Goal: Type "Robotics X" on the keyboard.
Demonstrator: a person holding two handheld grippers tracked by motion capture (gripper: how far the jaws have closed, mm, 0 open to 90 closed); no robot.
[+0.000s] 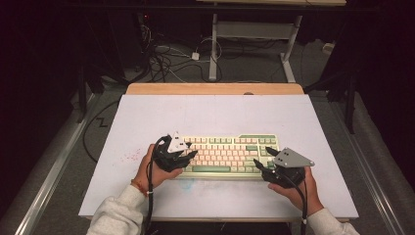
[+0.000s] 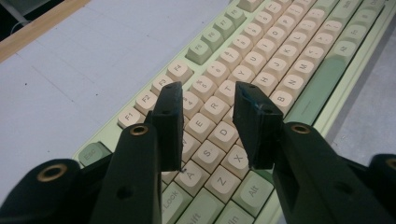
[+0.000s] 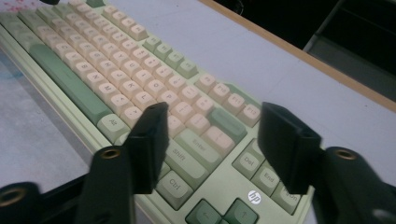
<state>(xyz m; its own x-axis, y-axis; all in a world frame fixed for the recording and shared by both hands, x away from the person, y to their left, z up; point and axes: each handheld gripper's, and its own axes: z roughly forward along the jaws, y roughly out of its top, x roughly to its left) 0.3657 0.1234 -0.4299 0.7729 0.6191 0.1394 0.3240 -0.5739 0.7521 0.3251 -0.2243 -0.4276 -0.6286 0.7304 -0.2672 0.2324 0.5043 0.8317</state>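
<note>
Keyboard [image 1: 227, 155] on white table [image 1: 147, 117], dark room.

Left gripper [image 1: 188, 155] and right gripper [image 1: 263, 164] flank the keyboard [image 1: 226, 154].

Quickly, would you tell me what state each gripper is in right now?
Left gripper: open, holding nothing, over the keyboard.
Right gripper: open, holding nothing, over the keyboard's other end.

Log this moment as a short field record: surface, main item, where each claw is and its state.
surface: pale table top with a wooden far edge
main item: green and cream keyboard, flat on the table
left claw: over the keyboard's left end, jaws apart, nothing between them
right claw: over the keyboard's right end, jaws apart, nothing gripped
</note>
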